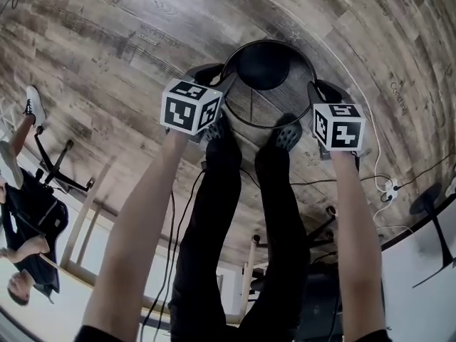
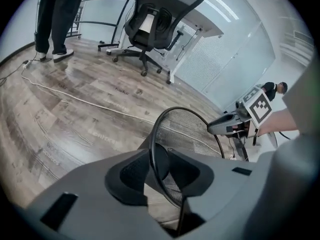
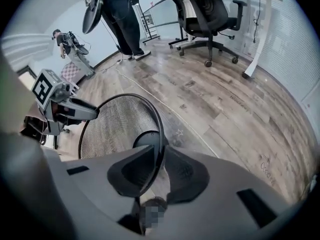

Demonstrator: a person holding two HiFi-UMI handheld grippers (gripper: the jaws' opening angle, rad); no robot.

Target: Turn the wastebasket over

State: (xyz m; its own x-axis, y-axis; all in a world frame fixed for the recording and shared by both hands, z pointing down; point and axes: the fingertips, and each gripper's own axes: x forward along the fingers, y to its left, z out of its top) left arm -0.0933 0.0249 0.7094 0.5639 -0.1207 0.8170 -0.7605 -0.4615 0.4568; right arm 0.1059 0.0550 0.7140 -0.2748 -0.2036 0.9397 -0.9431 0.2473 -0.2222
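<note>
The black mesh wastebasket (image 1: 265,105) stands upright on the plank floor (image 1: 128,41), mouth up, well in from the floor's edges. It is just ahead of the person's dark shoes (image 1: 288,135), which nearly touch its near side.

The left gripper (image 1: 217,77) has hold of the left side of the rim. In the left gripper view its two dark pads (image 2: 135,171) sit on either side of the wire rim, one inside the mesh (image 2: 192,131) and one outside. They appear to be pinching it, though the wide-angle view makes it hard to tell how firmly.

The right gripper (image 1: 317,90) is on the opposite side of the rim. In the right gripper view its jaws are drawn in close on the wire, which runs straight down between the pads (image 3: 185,174).

Each gripper shows in the other's view across the open mouth: the right gripper (image 2: 225,126) with its marker cube (image 2: 260,106), and the left gripper (image 3: 85,113).

A white cable (image 1: 370,120) trails over the floor beyond the basket's right side. An office chair (image 3: 205,9) stands well apart, further out on the floor.
</note>
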